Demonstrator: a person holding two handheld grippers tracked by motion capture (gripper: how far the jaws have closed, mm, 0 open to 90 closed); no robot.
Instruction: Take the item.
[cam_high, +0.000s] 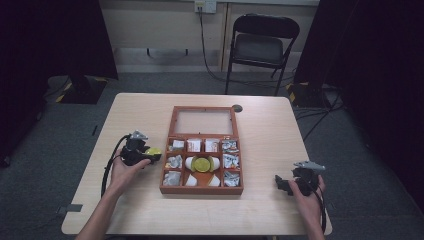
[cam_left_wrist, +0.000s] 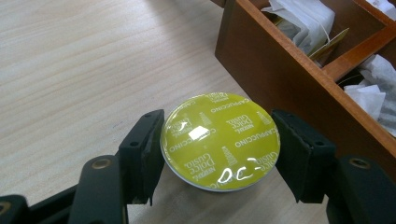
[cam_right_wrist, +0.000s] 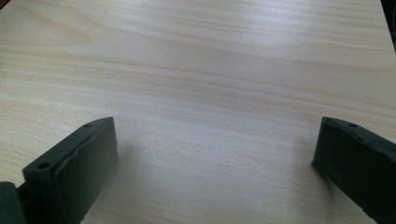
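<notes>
The left gripper (cam_left_wrist: 219, 154) has its jaws closed on a yellow-green capsule (cam_left_wrist: 220, 140), one jaw pressed against each side of it, just beside the left wall of the wooden box (cam_left_wrist: 280, 79) on the bench (cam_high: 280, 135). The right gripper (cam_right_wrist: 215, 163) rests near the bench's right edge, well apart from the box, jaws wide apart over bare wood.

We work with bare forearms, no sleeves showing. Our left gripper (cam_high: 150, 157) is black, topped by a grey three-cornered plate, with a black cable looping from it. Its jaws are blocky and matte black, on arms with brass-coloured rivets. Our right gripper (cam_high: 280, 183) matches: black body, grey plate, thick dark pads (cam_right_wrist: 74, 163) with small screw holes.
</notes>
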